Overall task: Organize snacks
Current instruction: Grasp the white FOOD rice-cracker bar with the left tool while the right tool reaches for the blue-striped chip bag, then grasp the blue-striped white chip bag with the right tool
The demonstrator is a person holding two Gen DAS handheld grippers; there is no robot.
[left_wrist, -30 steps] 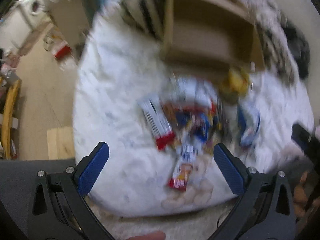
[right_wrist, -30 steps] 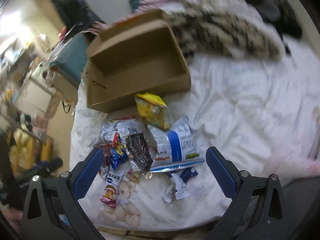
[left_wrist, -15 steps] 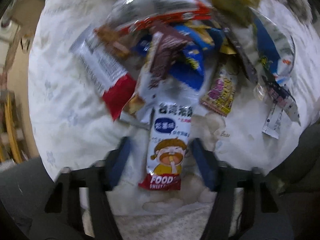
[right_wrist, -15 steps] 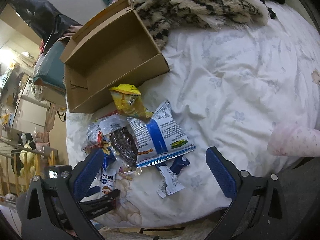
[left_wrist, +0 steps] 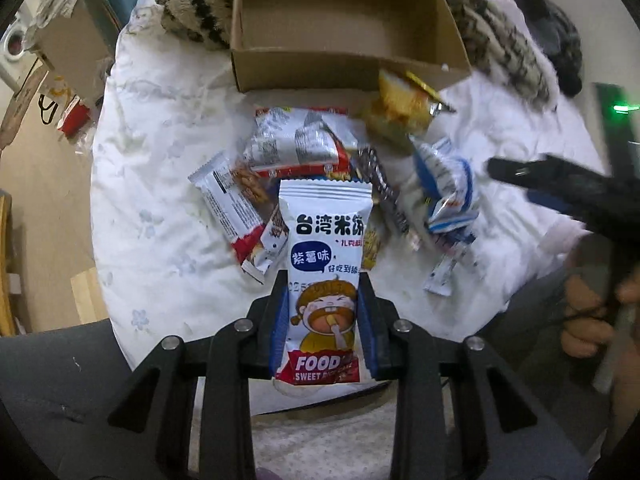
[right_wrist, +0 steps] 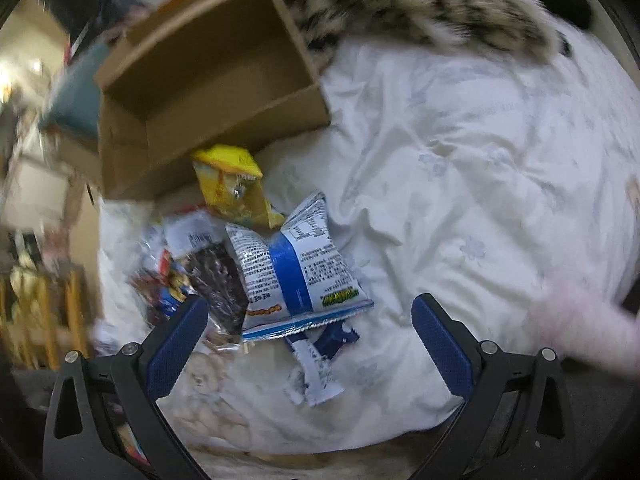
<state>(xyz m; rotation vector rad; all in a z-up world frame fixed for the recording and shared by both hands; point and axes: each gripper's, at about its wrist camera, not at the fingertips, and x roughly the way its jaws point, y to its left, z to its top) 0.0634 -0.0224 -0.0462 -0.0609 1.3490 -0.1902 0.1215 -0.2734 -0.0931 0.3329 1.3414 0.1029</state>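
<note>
My left gripper (left_wrist: pixel 323 322) is shut on a white rice-cracker packet (left_wrist: pixel 325 248) with a cartoon face and a red bottom, held above the snack pile (left_wrist: pixel 304 160). An open cardboard box (left_wrist: pixel 344 20) lies behind the pile, and it also shows in the right wrist view (right_wrist: pixel 208 80). My right gripper (right_wrist: pixel 310 332) is open and empty, just in front of a white-and-blue snack bag (right_wrist: pixel 296 264), a dark packet (right_wrist: pixel 218 280) and a yellow bag (right_wrist: pixel 232 192). The right gripper also shows at the right of the left wrist view (left_wrist: pixel 560 188).
The snacks lie on a white flowered quilt (right_wrist: pixel 460 160). A furry leopard-print blanket (right_wrist: pixel 420 4) lies behind the box. The bed's left edge drops to a wooden floor (left_wrist: pixel 44 200) with bags and furniture. A torn small wrapper (right_wrist: pixel 316 372) lies near the front.
My left gripper came down onto the pile, shut on the rice-cracker packet and lifted it. My right gripper moved closer to the white-and-blue bag and stayed open.
</note>
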